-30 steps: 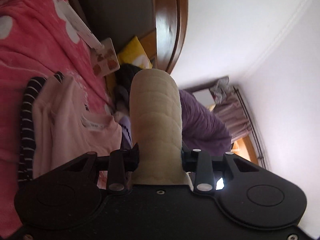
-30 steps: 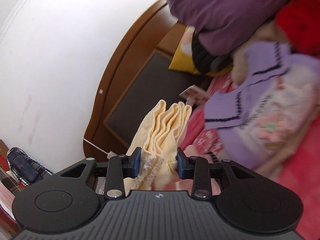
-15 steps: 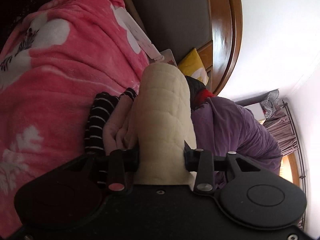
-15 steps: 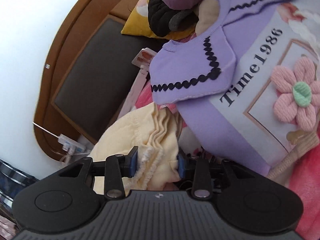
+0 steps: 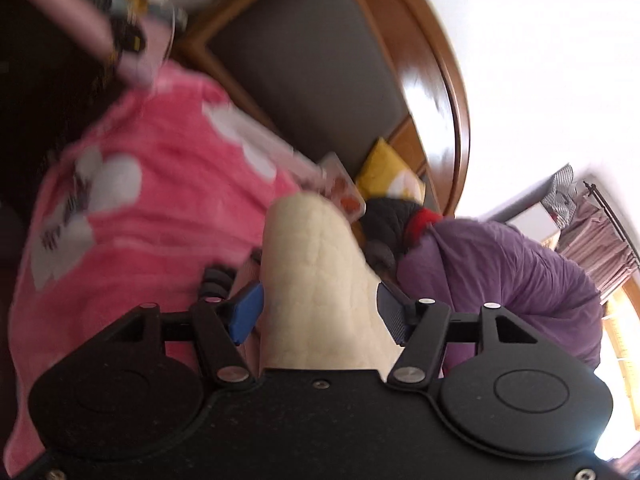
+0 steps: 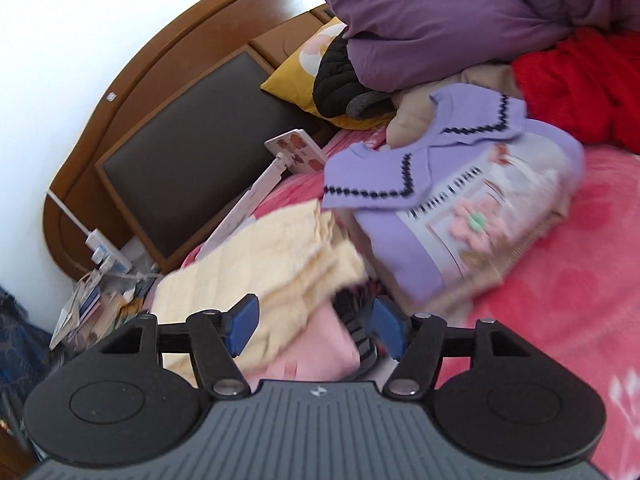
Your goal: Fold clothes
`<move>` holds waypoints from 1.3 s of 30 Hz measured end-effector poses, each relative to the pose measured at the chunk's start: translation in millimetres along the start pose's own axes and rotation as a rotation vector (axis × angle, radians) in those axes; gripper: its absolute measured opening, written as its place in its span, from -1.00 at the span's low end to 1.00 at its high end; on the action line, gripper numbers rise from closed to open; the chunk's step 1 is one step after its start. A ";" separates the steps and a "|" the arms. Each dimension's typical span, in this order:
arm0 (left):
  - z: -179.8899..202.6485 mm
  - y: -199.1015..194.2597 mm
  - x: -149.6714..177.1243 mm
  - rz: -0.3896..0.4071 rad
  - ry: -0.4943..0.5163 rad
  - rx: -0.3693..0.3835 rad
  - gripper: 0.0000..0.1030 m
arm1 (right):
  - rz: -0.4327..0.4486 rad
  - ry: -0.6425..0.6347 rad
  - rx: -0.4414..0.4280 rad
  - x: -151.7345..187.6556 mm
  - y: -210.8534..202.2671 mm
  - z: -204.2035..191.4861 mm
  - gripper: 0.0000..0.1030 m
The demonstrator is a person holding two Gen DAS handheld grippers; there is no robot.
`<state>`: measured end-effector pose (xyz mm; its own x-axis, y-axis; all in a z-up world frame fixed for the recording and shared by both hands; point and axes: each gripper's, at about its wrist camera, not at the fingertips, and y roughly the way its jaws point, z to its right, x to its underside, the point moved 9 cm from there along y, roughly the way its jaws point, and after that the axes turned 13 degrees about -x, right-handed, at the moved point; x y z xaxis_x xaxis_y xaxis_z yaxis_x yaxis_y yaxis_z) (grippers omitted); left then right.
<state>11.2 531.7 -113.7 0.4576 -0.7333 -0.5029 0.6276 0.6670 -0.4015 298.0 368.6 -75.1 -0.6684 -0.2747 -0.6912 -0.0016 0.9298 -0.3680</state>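
- Two tools show, each with its blue-padded jaws spread apart and clamping nothing.
- The left tool (image 5: pixel 318 312) has the folded cream garment (image 5: pixel 316 280) lying between its jaws; the pads stand just off the cloth on both sides, though motion blur makes the left gap hard to judge.
- In the right wrist view the same cream garment (image 6: pixel 260 256) lies in loose folds on a pink garment (image 6: pixel 316 348), which sits on the bed's pink blanket (image 6: pixel 560 300).
- The right tool (image 6: pixel 314 326) hovers over the near edge of that small stack, its left pad over the cream cloth and its right pad beside a black-and-white striped piece (image 6: pixel 360 332).
- Just beside the stack, to its right, is a folded lilac sweater (image 6: pixel 440 200) with black zigzag trim and a pink flower patch, blurred.
- Behind it are heaped a purple quilt (image 6: pixel 440 20), a red garment (image 6: pixel 572 96), a black item (image 6: pixel 332 76) and a yellow cushion (image 6: pixel 296 76).
- A wooden headboard (image 6: pixel 160 56) with a dark padded panel backs the bed.
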 end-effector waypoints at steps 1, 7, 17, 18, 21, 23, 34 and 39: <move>7.2 -4.6 -0.9 0.019 0.017 0.013 0.20 | 0.004 -0.013 0.015 5.4 -10.0 -1.9 0.31; 83.6 -18.1 62.2 -0.110 0.286 0.127 0.58 | 0.045 0.001 0.224 43.2 -97.4 4.7 0.68; 177.3 -67.4 269.3 -0.516 0.751 0.269 0.97 | 0.167 0.107 0.654 108.9 -280.9 44.4 0.99; 182.8 -76.6 287.7 -0.536 0.805 0.276 0.99 | 0.179 0.120 0.695 117.3 -300.1 46.8 0.99; 193.8 -102.6 333.3 -0.594 0.933 0.302 0.99 | 0.224 0.162 0.803 149.0 -354.6 52.9 0.99; 201.1 -124.3 355.4 -0.633 0.975 0.339 0.99 | 0.245 0.188 0.870 167.5 -386.4 55.2 0.99; 221.8 -235.0 410.2 -0.604 1.129 0.450 0.99 | 0.324 0.212 1.018 232.5 -488.2 35.3 0.99; 215.6 -274.4 417.8 -0.529 1.249 0.478 0.99 | 0.348 0.235 1.006 249.6 -504.0 25.6 0.99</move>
<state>165.9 13.9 -48.6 -0.5764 -0.1161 -0.8089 0.8081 0.0665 -0.5853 151.0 -174.9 -78.2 -0.6402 0.1173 -0.7592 0.7528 0.2925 -0.5897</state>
